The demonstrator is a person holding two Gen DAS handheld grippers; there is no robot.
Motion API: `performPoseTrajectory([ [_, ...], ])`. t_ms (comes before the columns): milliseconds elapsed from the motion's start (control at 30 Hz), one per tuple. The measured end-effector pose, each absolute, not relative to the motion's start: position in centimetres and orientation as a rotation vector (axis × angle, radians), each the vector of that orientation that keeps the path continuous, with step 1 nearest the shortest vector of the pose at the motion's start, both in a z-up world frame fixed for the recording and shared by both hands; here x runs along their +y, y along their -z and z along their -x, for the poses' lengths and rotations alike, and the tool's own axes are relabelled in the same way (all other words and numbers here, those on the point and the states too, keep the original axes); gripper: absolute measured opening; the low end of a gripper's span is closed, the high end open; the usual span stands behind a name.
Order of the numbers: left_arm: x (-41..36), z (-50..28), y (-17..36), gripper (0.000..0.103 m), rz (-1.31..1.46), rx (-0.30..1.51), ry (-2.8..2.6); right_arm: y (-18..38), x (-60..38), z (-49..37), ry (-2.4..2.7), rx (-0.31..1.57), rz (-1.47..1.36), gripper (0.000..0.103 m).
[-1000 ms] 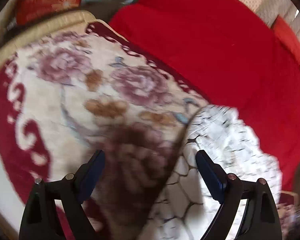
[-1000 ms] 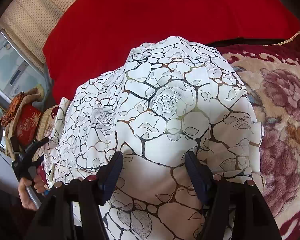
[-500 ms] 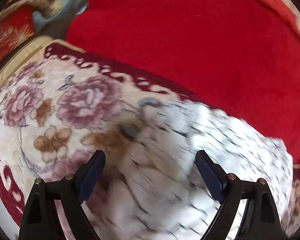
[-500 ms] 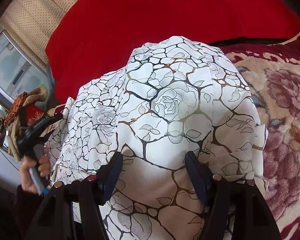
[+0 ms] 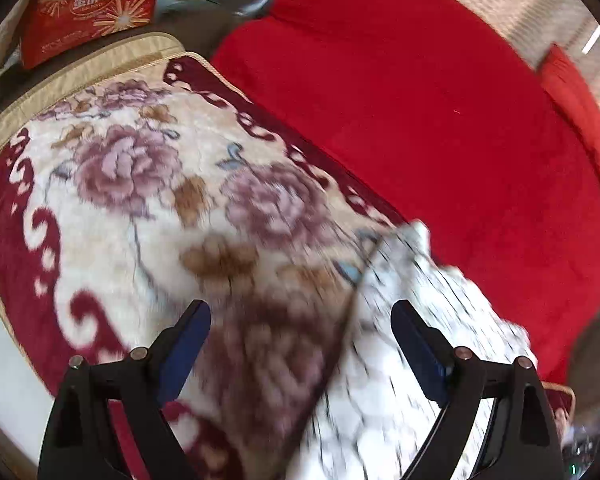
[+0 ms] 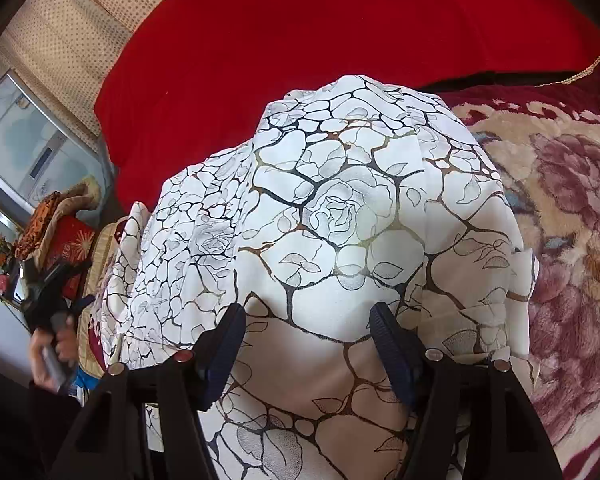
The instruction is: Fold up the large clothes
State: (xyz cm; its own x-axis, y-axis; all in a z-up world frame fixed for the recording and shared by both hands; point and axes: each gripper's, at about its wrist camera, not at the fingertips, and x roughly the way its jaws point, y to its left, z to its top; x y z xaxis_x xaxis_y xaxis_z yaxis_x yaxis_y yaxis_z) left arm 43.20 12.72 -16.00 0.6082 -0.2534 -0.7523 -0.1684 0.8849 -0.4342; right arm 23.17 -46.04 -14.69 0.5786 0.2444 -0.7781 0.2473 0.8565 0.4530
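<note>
Right gripper [image 6: 306,344] seemingly astride garment [image 6: 340,208]

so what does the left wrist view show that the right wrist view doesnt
Only the left wrist view shows the left gripper close up, jaws wide apart over the floral blanket, and a large red printed package.

Only the right wrist view shows the right gripper over the white patterned garment, a cabinet, and the person's left hand.

Both show the garment, blanket and red cover.
</note>
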Motion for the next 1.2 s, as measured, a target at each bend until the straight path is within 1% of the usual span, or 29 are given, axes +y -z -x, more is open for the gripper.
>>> performPoseTrajectory([
  [167,11.4,-38.4,15.9,0.092,0.495,0.929,0.138,14.8,-46.0,-23.1,0.009,0.965,-0.555,0.068],
  [233,10.9,-36.2,17.3,0.092,0.543,0.966,0.169,14.8,-46.0,-23.1,0.012,0.963,-0.560,0.068],
  [300,10.3,-33.6,19.1,0.092,0.648,0.992,0.236,14.7,-45.9,-23.0,0.016,0.962,-0.558,0.068],
  [367,9.7,-31.2,20.0,0.092,0.741,0.948,0.266,14.7,-45.8,-23.1,0.019,0.961,-0.545,0.068],
  [467,8.0,-29.3,21.5,0.092,0.808,0.953,0.320,14.7,-45.6,-23.2,0.020,0.961,-0.527,0.068],
  [633,6.8,-29.8,25.2,0.092,0.973,1.036,0.303,14.7,-45.5,-23.2,0.021,0.961,-0.526,0.068],
  [800,7.2,-31.6,25.6,0.091,1.103,0.947,0.308,14.6,-45.6,-23.3,0.020,0.962,-0.525,0.068],
  [833,7.0,-32.1,25.6,0.089,1.128,0.925,0.321,14.6,-45.6,-23.3,0.021,0.962,-0.526,0.068],
  [867,7.0,-32.4,25.6,0.074,1.148,0.912,0.330,14.6,-45.6,-23.3,0.021,0.962,-0.527,0.068],
  [900,6.9,-32.8,25.5,0.064,1.159,0.903,0.332,14.6,-45.6,-23.3,0.021,0.962,-0.527,0.068],
  [933,6.8,-33.1,25.3,0.057,1.158,0.895,0.333,14.6,-45.6,-23.3,0.021,0.962,-0.526,0.068],
  [1033,5.7,-33.6,24.6,0.057,1.106,0.870,0.344,14.6,-45.7,-23.3,0.017,0.963,-0.524,0.068],
  [1100,5.3,-33.9,24.6,0.059,1.089,0.858,0.344,14.6,-45.7,-23.3,0.015,0.962,-0.526,0.068],
  [1167,5.1,-34.4,24.7,0.075,1.119,0.848,0.365,14.5,-45.8,-23.2,0.013,0.961,-0.531,0.068],
  [1200,5.2,-34.5,24.7,0.075,1.129,0.848,0.370,14.5,-45.8,-23.1,0.012,0.960,-0.533,0.068],
])
